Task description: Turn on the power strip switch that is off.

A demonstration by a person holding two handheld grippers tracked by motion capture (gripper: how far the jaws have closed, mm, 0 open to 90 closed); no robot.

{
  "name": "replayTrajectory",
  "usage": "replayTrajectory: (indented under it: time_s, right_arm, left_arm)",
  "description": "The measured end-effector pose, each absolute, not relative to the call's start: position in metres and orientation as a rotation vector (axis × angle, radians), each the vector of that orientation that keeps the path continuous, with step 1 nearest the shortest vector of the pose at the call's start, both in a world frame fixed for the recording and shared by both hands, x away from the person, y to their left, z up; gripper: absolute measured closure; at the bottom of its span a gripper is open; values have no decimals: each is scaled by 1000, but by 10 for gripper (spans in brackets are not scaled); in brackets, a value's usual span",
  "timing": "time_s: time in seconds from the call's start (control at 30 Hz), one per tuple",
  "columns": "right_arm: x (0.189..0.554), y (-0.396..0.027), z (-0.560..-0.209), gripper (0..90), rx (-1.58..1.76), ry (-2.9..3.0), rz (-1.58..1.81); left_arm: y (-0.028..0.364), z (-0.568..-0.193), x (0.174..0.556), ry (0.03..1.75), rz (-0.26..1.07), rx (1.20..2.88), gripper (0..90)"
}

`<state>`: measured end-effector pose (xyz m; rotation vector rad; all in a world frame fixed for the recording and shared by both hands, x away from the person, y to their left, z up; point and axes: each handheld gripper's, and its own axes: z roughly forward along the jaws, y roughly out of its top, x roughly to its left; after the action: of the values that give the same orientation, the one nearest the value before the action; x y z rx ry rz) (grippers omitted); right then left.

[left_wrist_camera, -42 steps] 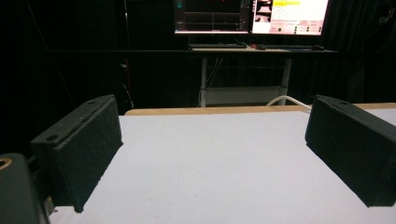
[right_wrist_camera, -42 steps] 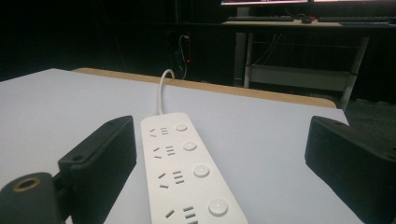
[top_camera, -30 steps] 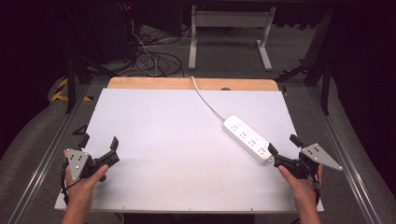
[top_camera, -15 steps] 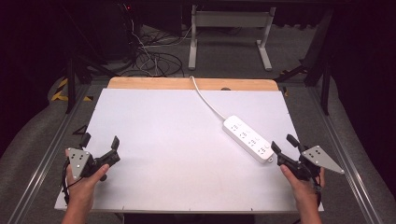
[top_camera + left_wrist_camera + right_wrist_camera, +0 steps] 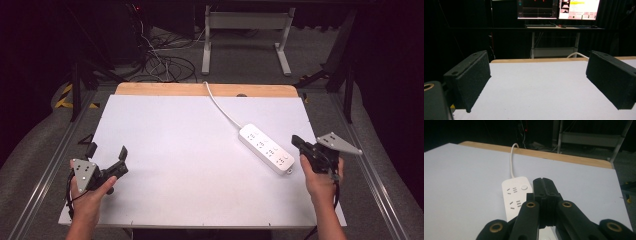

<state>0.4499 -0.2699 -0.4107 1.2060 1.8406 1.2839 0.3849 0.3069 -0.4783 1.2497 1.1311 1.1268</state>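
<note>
right gripper [image 5: 299, 143] had just closed, black jaws pressed together on nothing, just beside the near end of the white oblong plastic power strip [image 5: 265, 148]. strip's long axis ran away toward the far left, cord trailing off the table's [image 5: 165, 150] back edge. left gripper [image 5: 106, 152] sat spread wide, well apart from it.

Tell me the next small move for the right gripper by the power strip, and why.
Probably ease the right gripper down toward the power strip's near end. Its jaws have just been closing and now meet with nothing between them, poised above the strip's switch button, so a push looks likelier than a grasp. The left gripper waits open, far from the strip.
</note>
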Motion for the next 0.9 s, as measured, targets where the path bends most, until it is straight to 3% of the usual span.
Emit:
replayTrajectory:
  time_s: [0.37, 0.6, 0.9]
  right_arm:
    - [524, -194, -382, 900, 1272, 2067, 996]
    - [570, -182, -413, 900, 1378, 2172, 810]
    - [580, -170, -436, 900, 1378, 2257, 714]
  left_arm:
    - [305, -479, 384, 1118, 1127, 1271, 66]
    - [308, -479, 384, 1122, 1128, 1262, 74]
    - [308, -478, 383, 1121, 1123, 1263, 72]
